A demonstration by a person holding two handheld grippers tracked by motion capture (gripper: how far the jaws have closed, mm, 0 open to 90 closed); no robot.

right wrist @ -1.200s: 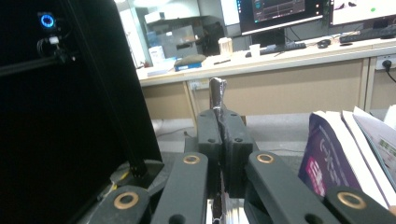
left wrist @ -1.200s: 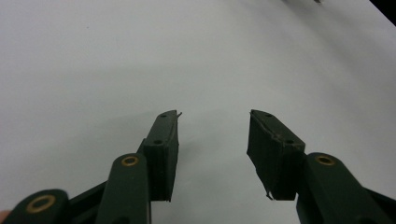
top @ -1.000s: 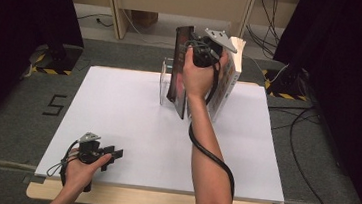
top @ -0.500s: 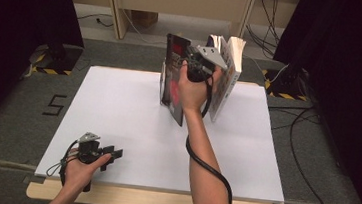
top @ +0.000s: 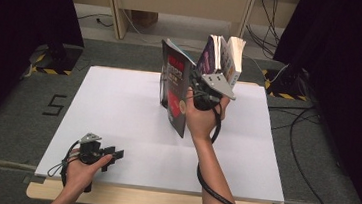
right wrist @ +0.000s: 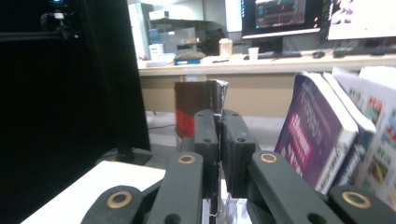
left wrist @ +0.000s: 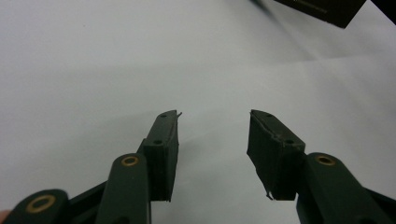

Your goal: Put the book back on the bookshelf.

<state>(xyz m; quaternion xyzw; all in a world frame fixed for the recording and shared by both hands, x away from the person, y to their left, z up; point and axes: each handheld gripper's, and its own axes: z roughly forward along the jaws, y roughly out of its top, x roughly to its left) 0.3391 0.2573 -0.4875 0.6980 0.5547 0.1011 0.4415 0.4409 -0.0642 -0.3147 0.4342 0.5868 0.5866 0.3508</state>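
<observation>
Holding a thin dark book (top: 174, 92) with a red cover patch, the right gripper (top: 201, 90) has it up in the air over the far part of the white counter (top: 117, 116). In the right gripper view the two fingers (right wrist: 206, 135) pinch the book's edge (right wrist: 201, 100) tight between them, though they have just been easing open a tiny bit. The book hangs almost upright, tipped a little, just beside a row of thicker books (top: 224, 53) that stand at the far edge of the counter.

This book looks light and bendy, like a soft paperback. It could flop or swing if it is held by one corner. The cover looks smooth, so it may slip. A good place to grab is the middle of the long edge, close to the spine, where it is stiffest.

The left gripper (top: 106, 153) rests low near the front of the counter. Its fingers (left wrist: 161, 149) are spread apart with nothing between them.
</observation>
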